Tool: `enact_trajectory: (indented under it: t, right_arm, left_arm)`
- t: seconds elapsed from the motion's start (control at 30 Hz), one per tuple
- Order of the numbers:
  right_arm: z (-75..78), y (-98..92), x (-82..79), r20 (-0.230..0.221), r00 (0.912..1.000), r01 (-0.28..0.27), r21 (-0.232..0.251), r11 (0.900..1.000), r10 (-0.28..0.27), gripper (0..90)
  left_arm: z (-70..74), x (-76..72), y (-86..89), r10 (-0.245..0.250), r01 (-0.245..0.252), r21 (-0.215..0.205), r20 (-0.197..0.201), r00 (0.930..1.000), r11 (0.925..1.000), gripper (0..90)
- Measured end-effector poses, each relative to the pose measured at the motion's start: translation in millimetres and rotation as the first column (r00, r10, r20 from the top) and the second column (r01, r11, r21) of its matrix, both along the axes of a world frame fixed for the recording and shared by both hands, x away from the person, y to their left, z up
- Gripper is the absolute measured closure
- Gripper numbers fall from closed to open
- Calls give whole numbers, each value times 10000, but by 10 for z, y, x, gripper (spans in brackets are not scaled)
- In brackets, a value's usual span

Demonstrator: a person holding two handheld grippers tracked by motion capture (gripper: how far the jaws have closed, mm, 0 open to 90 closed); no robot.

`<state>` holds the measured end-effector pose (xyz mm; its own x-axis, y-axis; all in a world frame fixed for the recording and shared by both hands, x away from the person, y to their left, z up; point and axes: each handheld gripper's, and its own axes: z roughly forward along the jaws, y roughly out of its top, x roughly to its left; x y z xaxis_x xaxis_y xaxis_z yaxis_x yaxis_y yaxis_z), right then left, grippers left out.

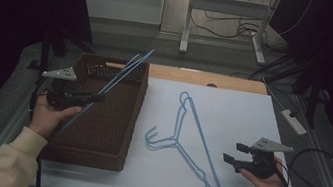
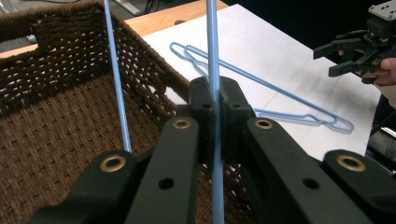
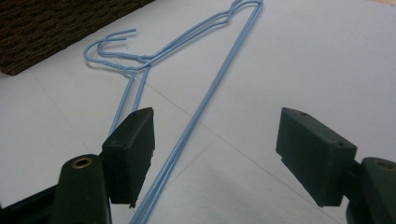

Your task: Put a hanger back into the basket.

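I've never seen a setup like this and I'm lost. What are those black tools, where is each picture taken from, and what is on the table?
A person holds a hand-operated claw in each hand. One picture looks down from above; the other two come from cameras riding on each claw. The left claw is shut on a blue hanger, held over a brown basket. The right claw is open and holds nothing, close to more blue hangers that lie on the white sheet.

Light blue hangers (image 1: 197,144), dark brown woven basket (image 1: 104,124), white tabletop (image 1: 232,114).
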<state>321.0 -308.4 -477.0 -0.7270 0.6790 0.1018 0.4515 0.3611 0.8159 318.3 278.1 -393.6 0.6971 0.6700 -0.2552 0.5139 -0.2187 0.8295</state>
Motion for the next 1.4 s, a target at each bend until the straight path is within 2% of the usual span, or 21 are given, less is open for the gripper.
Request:
enact_trajectory:
  t: [0.23, 0.6, 0.83, 0.97, 1.4]
  right_arm:
    - [-13, 24, 7, -56, 10000, -19, -88, 10000, 19, 286]
    - [-22, 24, 8, -88, 10000, -14, -91, 10000, 14, 286]
    - [-23, 21, 6, -89, 10000, -1, -109, 9999, 0, 286]
    - [-27, 26, 9, -91, 10000, 0, -103, 9999, -1, 287]
    - [-37, 39, 14, -153, 9999, -50, -168, 9998, 47, 287]
  left_arm:
    - [-70, 30, 120, 28, -23, 182, -321, 9995, 9998, 867]
    - [-154, 18, 146, -286, 320, 576, -588, 9979, 9978, 866]
    - [-195, -4, 201, -288, 327, 549, -696, 9972, 9980, 866]
    - [-260, -3, 258, -280, 326, 478, -952, 9951, 9983, 866]
    - [-447, 129, 265, -245, 400, 945, -1599, 9868, 9947, 866]
